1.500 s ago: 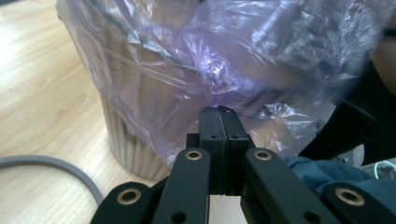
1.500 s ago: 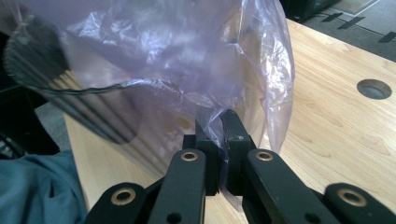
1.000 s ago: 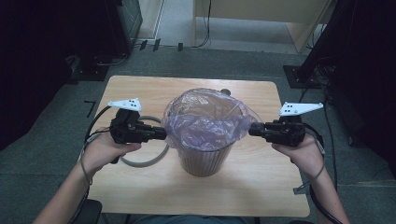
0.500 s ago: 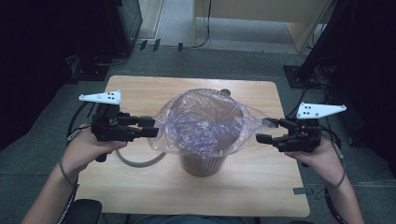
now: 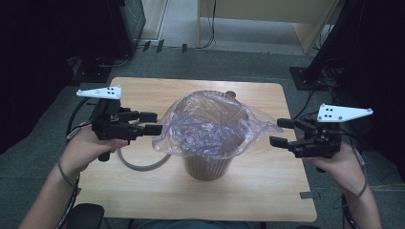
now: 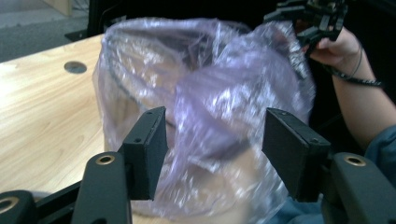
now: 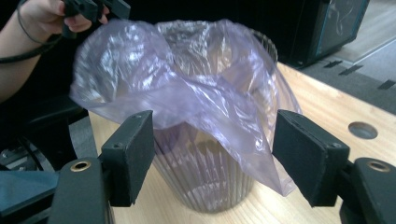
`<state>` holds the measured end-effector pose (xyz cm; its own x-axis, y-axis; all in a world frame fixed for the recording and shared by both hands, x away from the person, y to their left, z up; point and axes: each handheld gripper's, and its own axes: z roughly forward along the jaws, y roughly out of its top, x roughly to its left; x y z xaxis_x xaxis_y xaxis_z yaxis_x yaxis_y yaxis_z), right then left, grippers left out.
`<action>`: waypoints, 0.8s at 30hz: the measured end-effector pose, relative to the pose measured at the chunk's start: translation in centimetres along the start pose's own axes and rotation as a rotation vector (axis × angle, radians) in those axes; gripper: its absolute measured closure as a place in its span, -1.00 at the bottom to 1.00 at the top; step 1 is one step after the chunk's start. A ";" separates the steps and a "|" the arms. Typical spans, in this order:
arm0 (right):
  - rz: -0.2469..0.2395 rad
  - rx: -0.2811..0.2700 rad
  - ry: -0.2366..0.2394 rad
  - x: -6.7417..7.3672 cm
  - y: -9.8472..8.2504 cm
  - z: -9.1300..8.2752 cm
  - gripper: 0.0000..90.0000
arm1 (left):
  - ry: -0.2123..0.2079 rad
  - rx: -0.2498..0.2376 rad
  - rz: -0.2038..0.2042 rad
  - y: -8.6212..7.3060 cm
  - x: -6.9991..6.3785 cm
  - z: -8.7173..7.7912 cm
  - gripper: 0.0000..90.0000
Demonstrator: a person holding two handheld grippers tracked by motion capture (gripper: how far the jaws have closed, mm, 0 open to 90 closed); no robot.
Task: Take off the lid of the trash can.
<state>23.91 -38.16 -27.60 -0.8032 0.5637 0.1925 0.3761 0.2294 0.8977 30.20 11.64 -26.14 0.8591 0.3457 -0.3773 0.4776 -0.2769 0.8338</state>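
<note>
The thin, translucent purple plastic bag (image 5: 210,129) lines a ribbed brown waste bin (image 5: 208,164) at the middle of the wooden table (image 5: 267,191), its loose rim flaring beyond the bin's lip on both sides. The left gripper (image 5: 152,123) sits just beside the left flap; the right gripper (image 5: 282,132) stands slightly farther off. Both have just been opening their jaws, nothing between them.

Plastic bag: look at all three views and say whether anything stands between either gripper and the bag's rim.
Nothing visible does. The left gripper and the right gripper each face the plastic bag that lines the ribbed bin. Both sets of jaws have just been opening. They stand apart with nothing pressed between them, and the bag hangs loose ahead.
</note>
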 end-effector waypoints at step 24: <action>-0.016 0.036 -0.067 1.9 0.5 5.4 -0.15 | 0.095 0.072 0.055 -0.6 -0.6 4.5 -0.20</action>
<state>25.07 -32.71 -28.95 -0.7768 0.6116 0.1504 0.3811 0.2664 0.8853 30.22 7.56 -28.19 0.8651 0.4101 -0.2889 0.4446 -0.3600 0.8202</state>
